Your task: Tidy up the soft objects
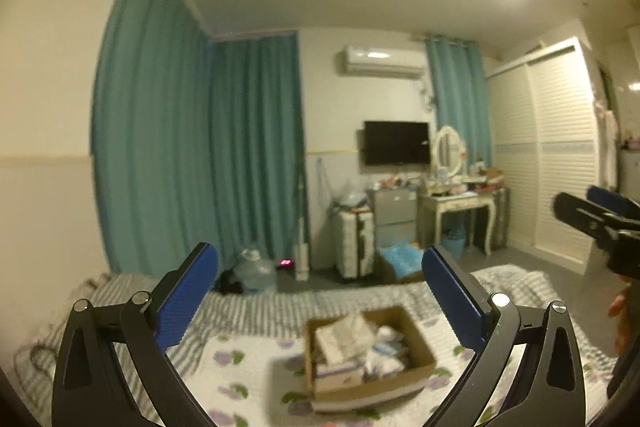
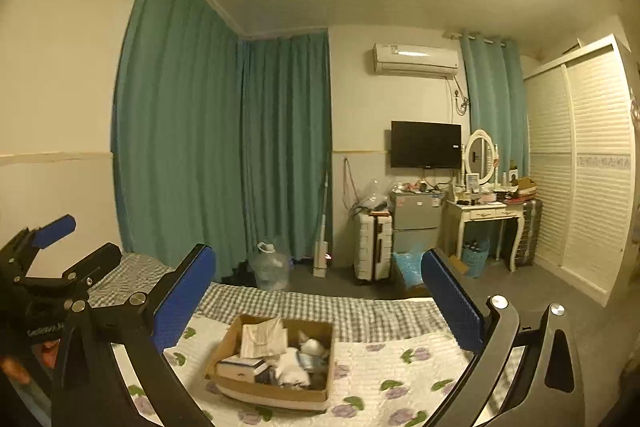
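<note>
2 grippers, my left gripper [image 1: 320,301] and right gripper [image 2: 319,301], hang spread wide and empty above the bed [image 2: 400,367]. Below and ahead sits the cardboard box [image 2: 276,393], a little nearer my right, I judge.

An open brown cardboard box [image 2: 276,367] sits on the bed's flower-printed quilt, its flaps down and its top uncovered. It is packed with a jumble of pale soft items [image 2: 294,365], white and light grey, heaped loosely toward its right half. A cream cloth piece [image 2: 262,339] with faint markings stands tilted against the far left corner, rising above the rim. Along the near left side lies a flat dark-edged book-like item [image 2: 240,367]. In the left wrist view the same box [image 1: 370,355] appears blurred, its contents white and crumpled.
</note>
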The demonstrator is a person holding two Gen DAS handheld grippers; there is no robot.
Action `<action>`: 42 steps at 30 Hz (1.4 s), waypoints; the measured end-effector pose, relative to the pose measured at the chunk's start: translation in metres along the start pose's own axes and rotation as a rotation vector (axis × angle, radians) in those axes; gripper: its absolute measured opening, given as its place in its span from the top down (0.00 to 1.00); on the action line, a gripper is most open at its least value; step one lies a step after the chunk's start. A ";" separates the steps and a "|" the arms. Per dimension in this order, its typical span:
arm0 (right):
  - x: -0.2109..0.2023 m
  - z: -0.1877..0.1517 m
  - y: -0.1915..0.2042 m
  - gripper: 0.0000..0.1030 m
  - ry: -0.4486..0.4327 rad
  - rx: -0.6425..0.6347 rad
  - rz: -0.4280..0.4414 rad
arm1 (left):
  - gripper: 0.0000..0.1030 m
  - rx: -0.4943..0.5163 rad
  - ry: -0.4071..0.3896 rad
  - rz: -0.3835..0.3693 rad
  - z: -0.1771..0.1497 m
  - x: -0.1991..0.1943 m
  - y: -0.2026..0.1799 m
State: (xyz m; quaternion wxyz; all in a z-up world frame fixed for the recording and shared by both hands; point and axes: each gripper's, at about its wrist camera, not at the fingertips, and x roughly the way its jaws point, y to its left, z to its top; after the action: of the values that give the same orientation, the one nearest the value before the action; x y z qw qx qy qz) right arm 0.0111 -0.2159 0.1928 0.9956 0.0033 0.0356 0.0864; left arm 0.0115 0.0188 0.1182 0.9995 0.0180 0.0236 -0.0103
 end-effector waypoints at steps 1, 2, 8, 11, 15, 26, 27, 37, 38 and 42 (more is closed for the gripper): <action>-0.003 -0.013 -0.001 0.00 -0.008 0.016 0.008 | 0.00 -0.012 0.010 0.016 -0.011 0.002 0.003; -0.002 -0.023 -0.002 0.00 -0.007 0.030 0.014 | 0.00 -0.032 0.029 0.038 -0.027 0.005 0.007; 0.032 -0.116 -0.010 0.00 0.131 0.057 -0.036 | 0.00 -0.052 0.165 0.041 -0.093 0.034 0.010; 0.046 -0.144 -0.009 0.00 0.179 0.048 -0.046 | 0.00 -0.049 0.206 0.032 -0.105 0.043 0.006; 0.064 -0.158 -0.009 0.00 0.238 0.062 -0.045 | 0.00 -0.023 0.207 0.026 -0.106 0.042 -0.001; 0.067 -0.160 0.002 0.00 0.247 0.033 -0.039 | 0.00 -0.019 0.216 0.032 -0.111 0.033 0.002; 0.066 -0.160 0.003 0.00 0.244 0.031 -0.041 | 0.00 -0.020 0.218 0.034 -0.113 0.034 0.002; 0.066 -0.160 0.007 0.00 0.248 0.025 -0.033 | 0.00 -0.018 0.218 0.082 -0.115 0.034 0.002; 0.066 -0.160 0.008 0.00 0.249 0.026 -0.032 | 0.00 -0.018 0.220 0.082 -0.115 0.035 0.002; 0.066 -0.161 0.009 0.00 0.247 0.019 -0.037 | 0.00 -0.019 0.227 0.076 -0.115 0.035 0.002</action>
State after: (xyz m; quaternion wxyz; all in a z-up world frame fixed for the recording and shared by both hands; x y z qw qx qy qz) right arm 0.0626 -0.1960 0.0281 0.9850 0.0014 0.1587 0.0673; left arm 0.0411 0.0239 0.0018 0.9902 0.0105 0.1362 0.0300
